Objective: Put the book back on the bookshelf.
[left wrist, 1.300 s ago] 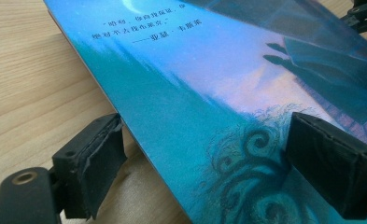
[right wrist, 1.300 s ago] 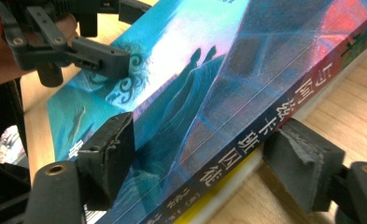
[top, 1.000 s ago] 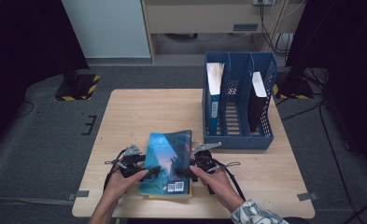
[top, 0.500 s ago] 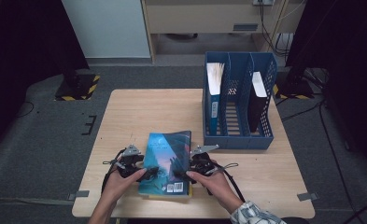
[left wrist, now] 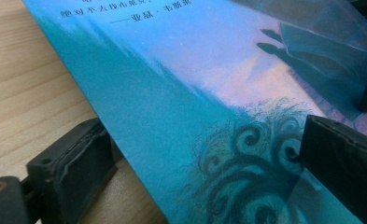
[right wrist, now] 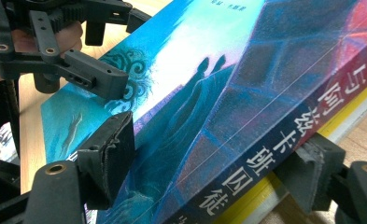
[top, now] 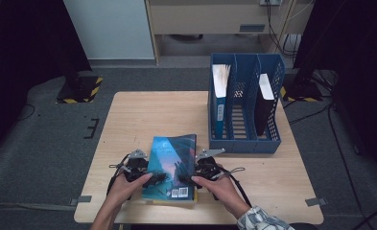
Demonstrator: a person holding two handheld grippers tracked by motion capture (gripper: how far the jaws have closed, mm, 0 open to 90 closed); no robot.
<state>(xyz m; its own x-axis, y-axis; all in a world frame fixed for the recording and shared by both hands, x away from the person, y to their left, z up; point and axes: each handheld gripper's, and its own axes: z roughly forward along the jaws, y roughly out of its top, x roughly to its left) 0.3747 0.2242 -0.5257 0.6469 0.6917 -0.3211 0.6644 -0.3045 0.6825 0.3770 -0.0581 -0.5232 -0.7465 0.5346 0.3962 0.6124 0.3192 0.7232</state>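
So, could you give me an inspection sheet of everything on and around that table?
Surface: wooden table, bare wood, tidy.
Job's things: teal book lying flat near the front edge on a yellow book.
Clutter: nothing seen.
Other items: blue file rack with a blue binder in the left slot, a black book in the right and the middle empty.
Grippers: both have just been opening. The left gripper is open astride the teal book's edge. The right gripper has its pads against the spine side.
Cables: a black cable trails from the right gripper.
Surroundings: grey floor, striped stand base.
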